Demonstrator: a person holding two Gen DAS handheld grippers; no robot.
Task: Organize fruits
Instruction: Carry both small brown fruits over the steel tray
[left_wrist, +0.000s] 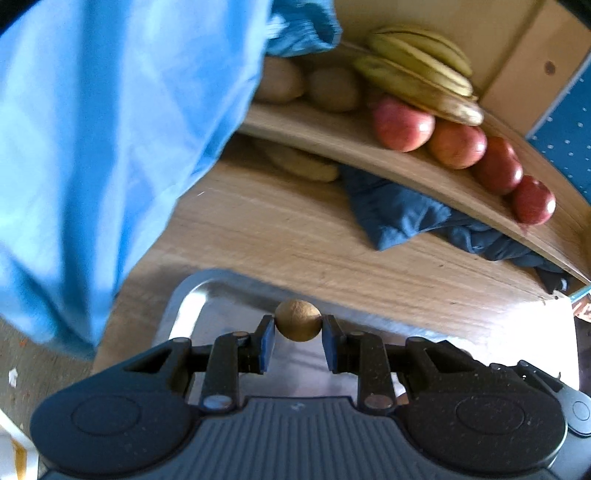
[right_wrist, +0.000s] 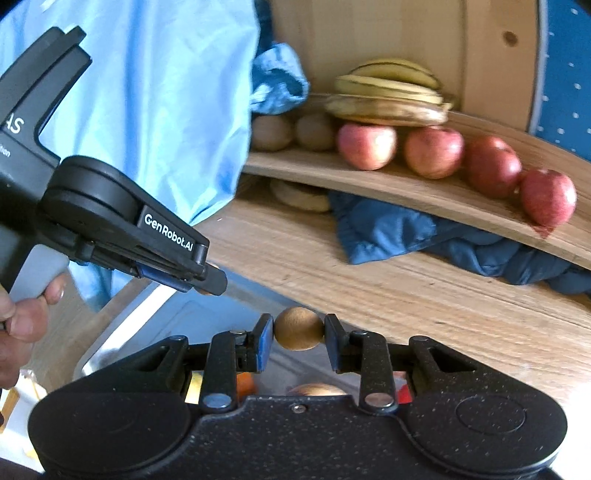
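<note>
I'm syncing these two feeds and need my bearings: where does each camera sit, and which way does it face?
Left wrist: rides on the left tongs, looking along them over a metal tray toward the wooden shelf; a small brown fruit is pinched between them.
Right wrist: rides on the right tongs, facing the same shelf, gripping another brown fruit; the left tongs and the hand holding them show at left.
Shared: bananas, the row of red apples, blue cloth, tray.
</note>
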